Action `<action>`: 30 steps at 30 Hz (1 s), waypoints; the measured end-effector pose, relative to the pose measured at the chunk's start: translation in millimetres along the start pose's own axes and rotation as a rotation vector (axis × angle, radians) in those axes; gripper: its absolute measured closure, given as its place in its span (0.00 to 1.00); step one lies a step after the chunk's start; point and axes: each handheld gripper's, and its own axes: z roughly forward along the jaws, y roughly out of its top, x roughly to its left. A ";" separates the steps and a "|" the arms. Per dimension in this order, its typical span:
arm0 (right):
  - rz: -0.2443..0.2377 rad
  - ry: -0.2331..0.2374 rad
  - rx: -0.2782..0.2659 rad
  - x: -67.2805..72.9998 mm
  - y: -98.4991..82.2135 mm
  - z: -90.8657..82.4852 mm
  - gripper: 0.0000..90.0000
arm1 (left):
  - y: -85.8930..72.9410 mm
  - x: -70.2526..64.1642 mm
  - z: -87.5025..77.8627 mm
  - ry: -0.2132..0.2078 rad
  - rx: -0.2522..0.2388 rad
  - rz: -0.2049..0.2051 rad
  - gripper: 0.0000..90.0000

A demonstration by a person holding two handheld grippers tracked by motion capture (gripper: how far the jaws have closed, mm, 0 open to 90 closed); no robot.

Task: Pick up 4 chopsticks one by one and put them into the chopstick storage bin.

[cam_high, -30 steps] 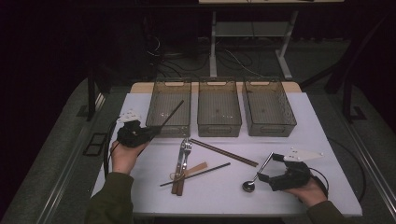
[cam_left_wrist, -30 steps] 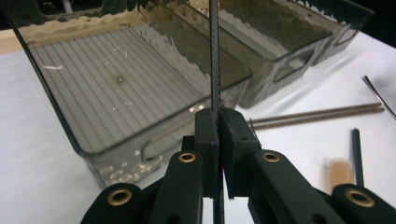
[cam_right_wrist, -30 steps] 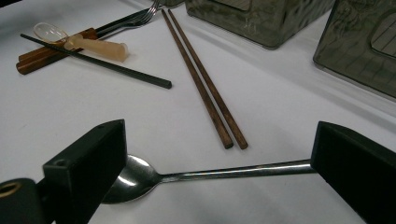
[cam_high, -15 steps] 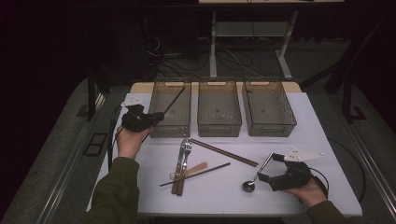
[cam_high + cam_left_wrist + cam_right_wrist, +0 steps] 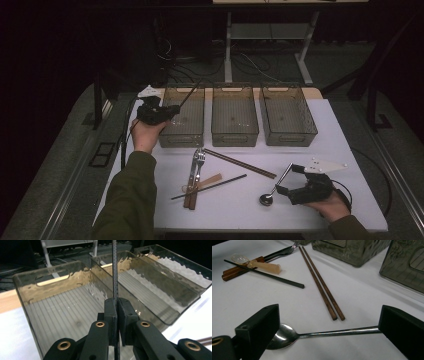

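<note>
My left gripper (image 5: 171, 110) hovers at the left edge of the left clear bin (image 5: 181, 136), shut on a thin black chopstick (image 5: 189, 95) that slants up over the bin. In the left gripper view the jaws (image 5: 117, 303) pinch that chopstick (image 5: 114, 270), which stands upright above the ribbed bin floor (image 5: 62, 320). My right gripper (image 5: 285, 179) rests on the table at the front right, open. A metal spoon (image 5: 312, 335) lies on the white table between its jaws (image 5: 329, 322), its handle reaching the right jaw.
Two more clear bins, the middle bin (image 5: 235, 135) and the right bin (image 5: 290, 136), stand beside the left one. A fork (image 5: 199, 161), a pair of brown chopsticks (image 5: 240, 163), another black chopstick (image 5: 212, 186) and brown-handled cutlery (image 5: 192, 192) lie mid-table.
My left gripper has carried the black chopstick away from the person and upward, from beside the bin's front corner to its left rim. The right gripper and spoon stay put.
</note>
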 end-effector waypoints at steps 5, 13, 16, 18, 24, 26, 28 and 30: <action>0.003 0.002 -0.004 0.2 0.3 -0.6 0.04 | 0.6 8.2 12.9 0.012 -0.003 -0.024 0.95; 0.005 0.005 -0.010 0.3 0.5 -1.4 0.04 | -3.9 21.4 31.4 0.056 0.024 -0.050 0.95; 0.006 0.006 -0.012 0.3 0.6 -1.7 0.04 | -5.1 25.1 36.3 0.067 0.021 -0.065 0.95; 0.007 0.007 -0.015 0.2 0.7 -2.0 0.04 | -7.1 28.1 39.4 0.078 0.036 -0.069 0.95; 0.007 0.009 -0.017 0.2 0.7 -2.4 0.04 | -12.5 33.6 46.6 0.097 0.076 -0.096 0.95; 0.008 0.008 -0.019 0.0 0.8 -2.6 0.04 | -13.3 33.0 48.1 0.102 0.081 -0.092 0.95; 0.008 0.008 -0.019 -0.1 0.8 -2.7 0.04 | -13.8 32.1 49.2 0.106 0.086 -0.091 0.95; 0.009 0.008 -0.018 0.3 0.9 -2.9 0.04 | -14.3 31.8 49.8 0.109 0.092 -0.084 0.94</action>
